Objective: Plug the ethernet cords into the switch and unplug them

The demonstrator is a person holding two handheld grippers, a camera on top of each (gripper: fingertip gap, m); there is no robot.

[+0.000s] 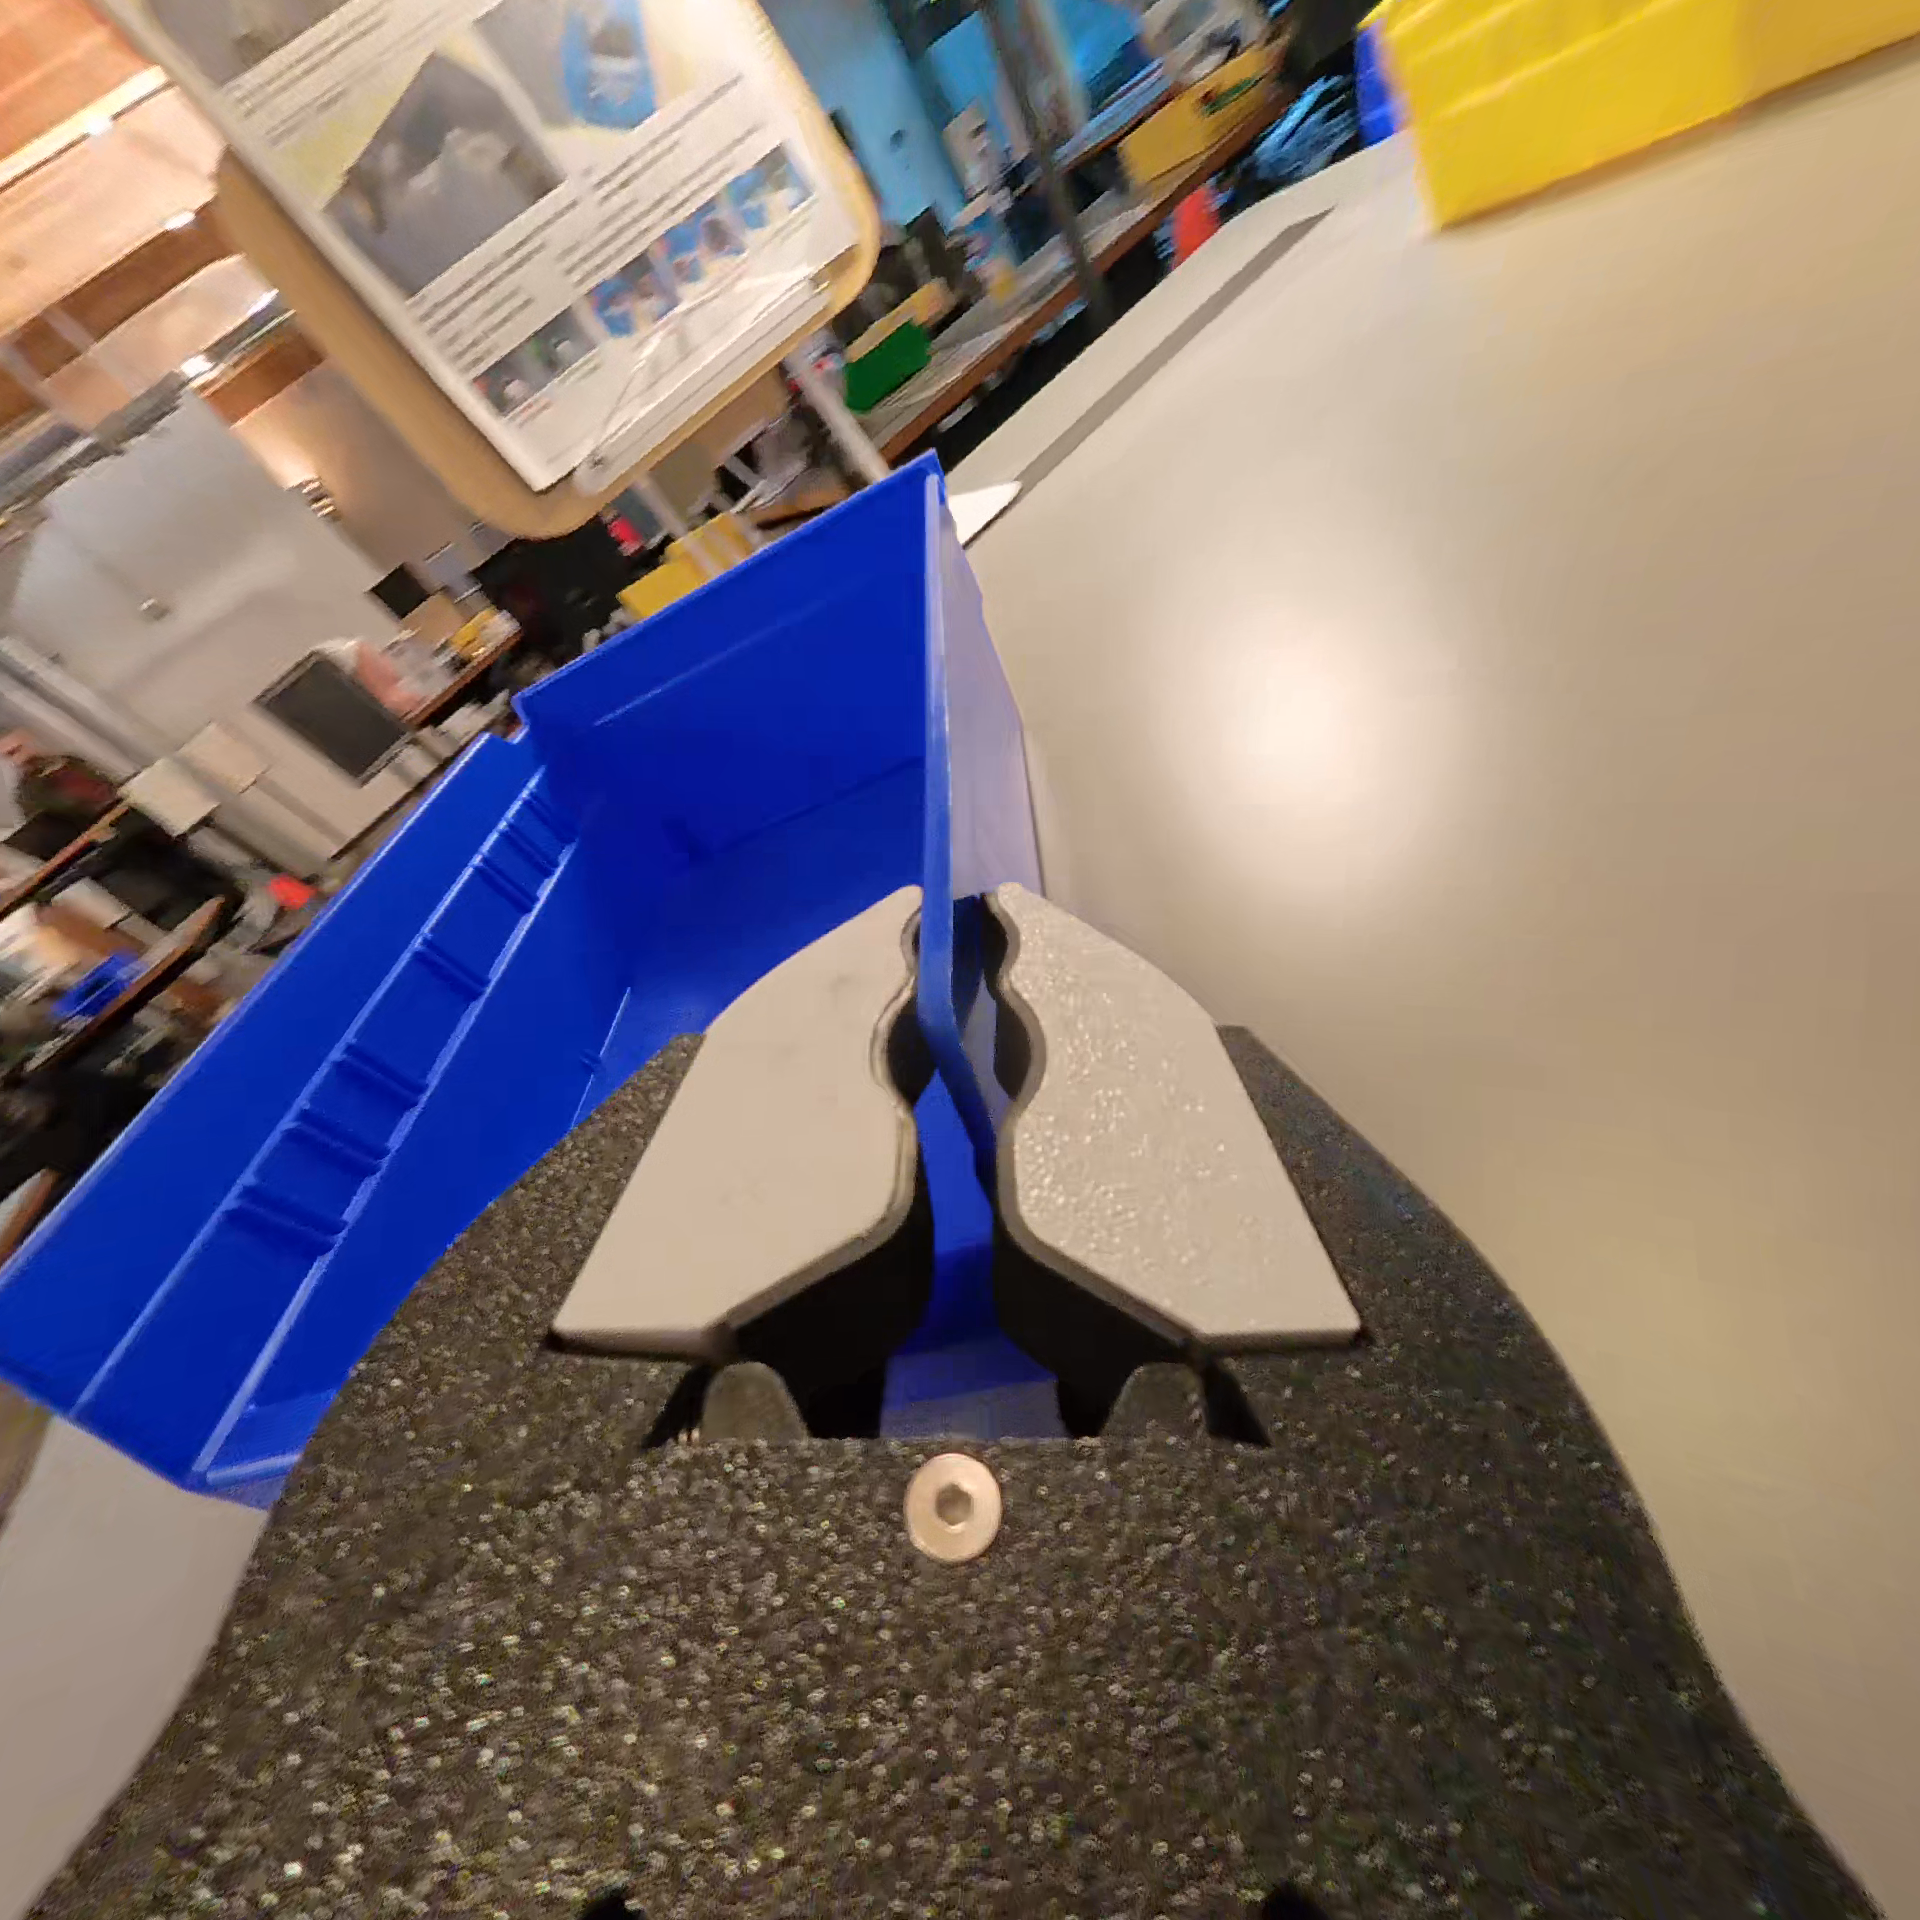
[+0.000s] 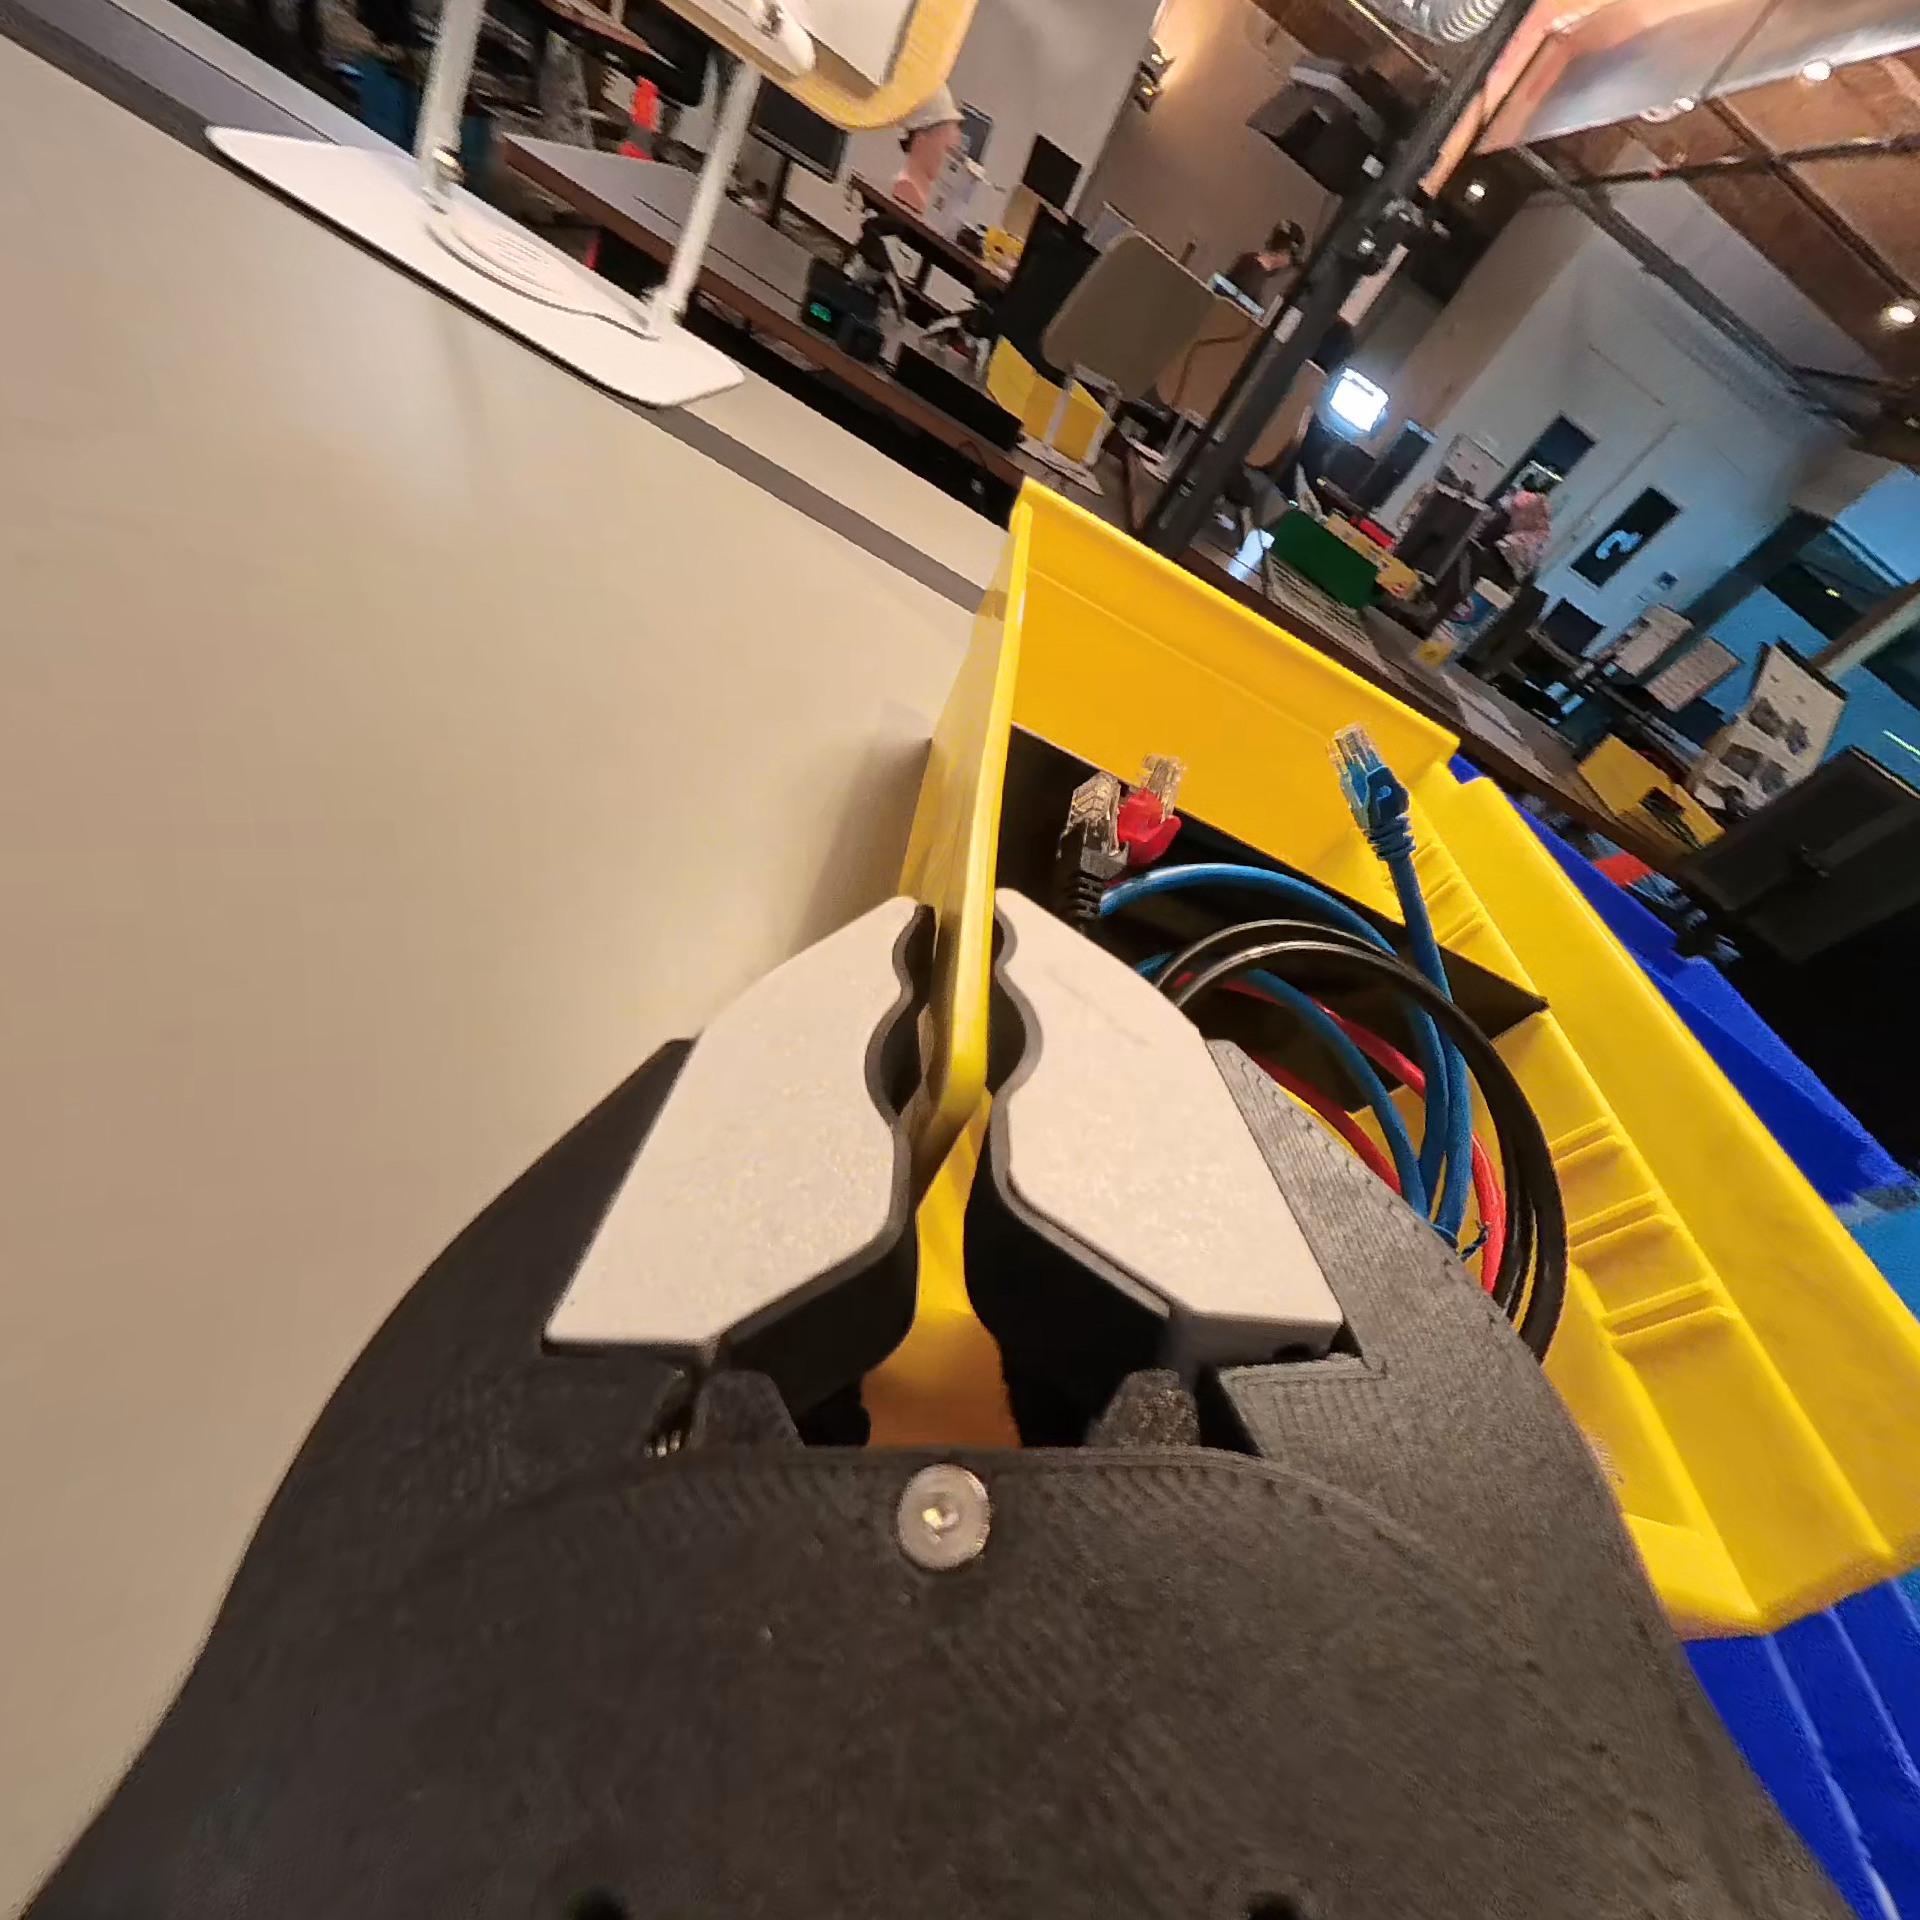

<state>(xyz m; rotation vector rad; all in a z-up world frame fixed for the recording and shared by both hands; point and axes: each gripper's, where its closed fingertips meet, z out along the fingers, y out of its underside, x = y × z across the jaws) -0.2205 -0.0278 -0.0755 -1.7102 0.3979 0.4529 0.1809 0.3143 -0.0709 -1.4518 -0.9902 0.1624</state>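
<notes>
My left gripper [image 1: 958, 920] is shut on the thin side wall of an empty blue bin [image 1: 665, 831] that rests on the grey table [image 1: 1455, 831]. My right gripper [image 2: 961, 920] is shut on the side wall of a yellow bin [image 2: 1226, 686]. The yellow bin holds coiled ethernet cords: a blue cord [image 2: 1397, 862] with its plug sticking up, a red cord [image 2: 1143, 826] and a black cord [image 2: 1086, 842]. A black box [image 2: 1475, 982], perhaps the switch, lies under the cords. The yellow bin also shows far right in the left wrist view [image 1: 1621, 94].
A white stand base [image 2: 468, 270] with thin legs sits on the table's far edge. Another blue bin [image 2: 1818, 1143] lies to the right of the yellow one. A poster board [image 1: 540, 229] stands beyond the table. Workshop benches fill the background. Some 55 cm of space lies between my two pairs of fingers.
</notes>
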